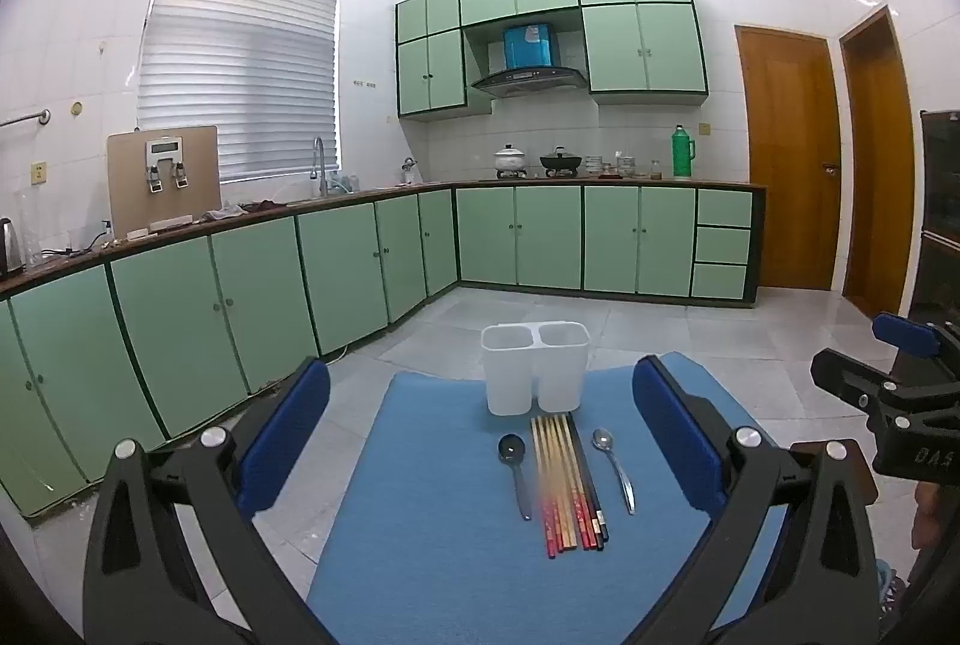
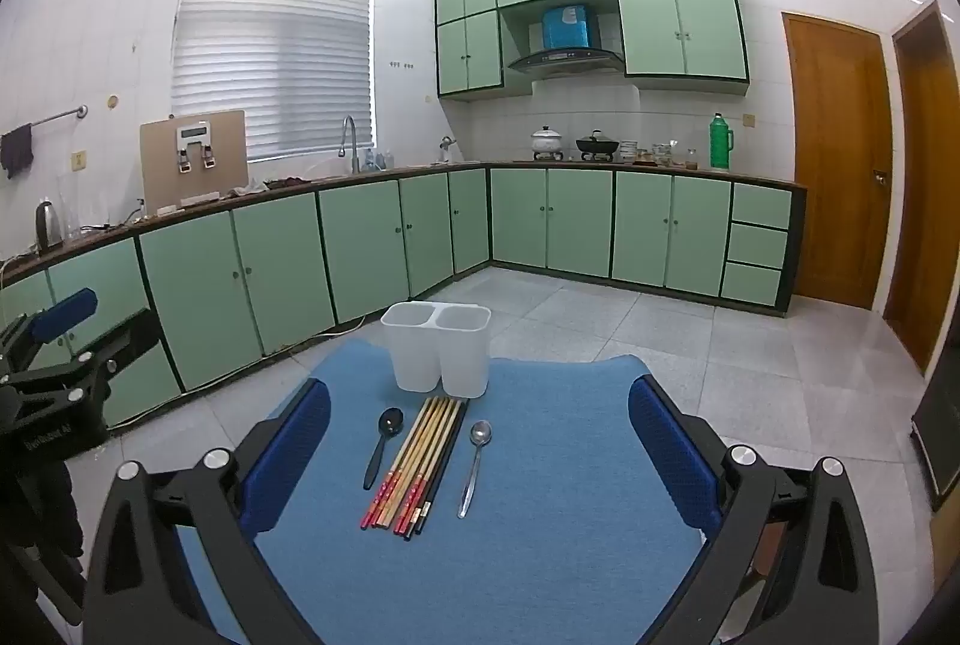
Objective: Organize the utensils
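While the left gripper (image 1: 480,441) and right gripper (image 2: 480,450) hover with jaws spread wide and empty, no step is done: the chopsticks (image 1: 567,483), black spoon (image 1: 516,471) and silver spoon (image 1: 613,465) lie on the blue mat (image 1: 450,555) just before the empty white two-compartment holder (image 1: 534,369).

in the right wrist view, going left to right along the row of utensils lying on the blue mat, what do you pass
black spoon → bundle of chopsticks → silver spoon, all lying on the blue mat in front of the white two-compartment holder.
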`<state>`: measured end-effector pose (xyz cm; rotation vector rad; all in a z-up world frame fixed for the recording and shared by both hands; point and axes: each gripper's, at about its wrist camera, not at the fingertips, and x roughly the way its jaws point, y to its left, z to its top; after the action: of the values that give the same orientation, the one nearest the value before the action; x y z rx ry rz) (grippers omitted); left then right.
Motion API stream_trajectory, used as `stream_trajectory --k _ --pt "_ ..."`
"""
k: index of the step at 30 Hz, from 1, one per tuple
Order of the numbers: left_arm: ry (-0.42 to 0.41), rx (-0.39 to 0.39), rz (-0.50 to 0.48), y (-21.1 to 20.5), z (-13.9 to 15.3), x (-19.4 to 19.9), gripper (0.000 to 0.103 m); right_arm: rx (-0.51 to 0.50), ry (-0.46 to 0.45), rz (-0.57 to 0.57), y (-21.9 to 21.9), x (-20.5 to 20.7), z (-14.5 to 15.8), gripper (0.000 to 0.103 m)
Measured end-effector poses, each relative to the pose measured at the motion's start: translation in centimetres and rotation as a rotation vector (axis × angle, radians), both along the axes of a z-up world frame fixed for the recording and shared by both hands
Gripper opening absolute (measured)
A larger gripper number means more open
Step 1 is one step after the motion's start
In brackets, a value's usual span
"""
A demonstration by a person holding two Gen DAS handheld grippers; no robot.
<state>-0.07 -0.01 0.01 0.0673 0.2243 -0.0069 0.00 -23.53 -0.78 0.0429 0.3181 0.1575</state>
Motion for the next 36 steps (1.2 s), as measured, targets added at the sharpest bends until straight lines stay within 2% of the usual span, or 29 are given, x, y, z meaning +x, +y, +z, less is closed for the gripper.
stream_trajectory --k 36 --pt "0.022 -0.001 0.010 0.7 -0.5 0.6 0.098 0.008 0.004 0.001 -0.1 0.0 0.0 0.097"
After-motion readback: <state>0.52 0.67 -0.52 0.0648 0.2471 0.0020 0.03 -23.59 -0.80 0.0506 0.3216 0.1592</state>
